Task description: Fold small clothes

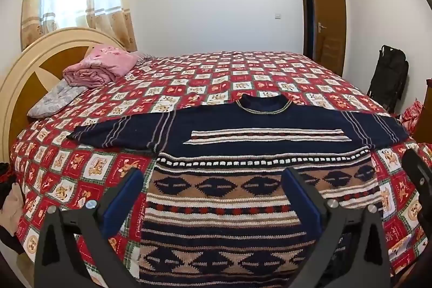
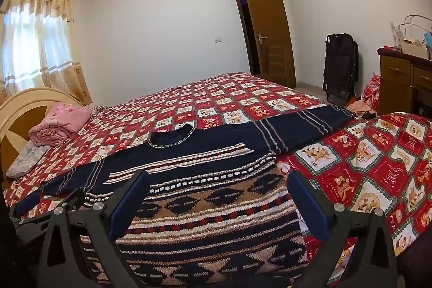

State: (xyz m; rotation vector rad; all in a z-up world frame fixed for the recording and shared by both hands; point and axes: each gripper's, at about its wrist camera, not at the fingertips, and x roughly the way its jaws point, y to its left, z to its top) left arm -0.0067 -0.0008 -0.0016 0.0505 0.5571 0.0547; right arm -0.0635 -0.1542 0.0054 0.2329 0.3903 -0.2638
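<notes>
- Left sleeve (image 1: 118,132): laid out flat toward the headboard (image 1: 24,77), on the left gripper's side; nearer to that gripper than to the other.
- Left gripper (image 1: 213,189): seen with jaws spread wide and nothing between them, poised above the hem end of the knitted sweater (image 1: 243,142), near its left edge.
- Knitted sweater: spread flat, front up, on the checked bedspread (image 1: 81,180); the collar (image 1: 263,105) is farthest away, so the body's long axis runs straight ahead from both grippers, while the sleeves run crosswise.
- Right gripper (image 2: 218,192): likewise wide open and empty, over the sweater's right edge.
- Right sleeve (image 2: 302,128): stretched toward the bed's foot, nearer the right gripper.
- Views compared: both sleeves are shown whole by the left wrist camera; the right wrist camera shows the right sleeve's cuff close, the left gripper beside it, and a wooden cabinet (image 2: 399,77) hidden from the other.
</notes>
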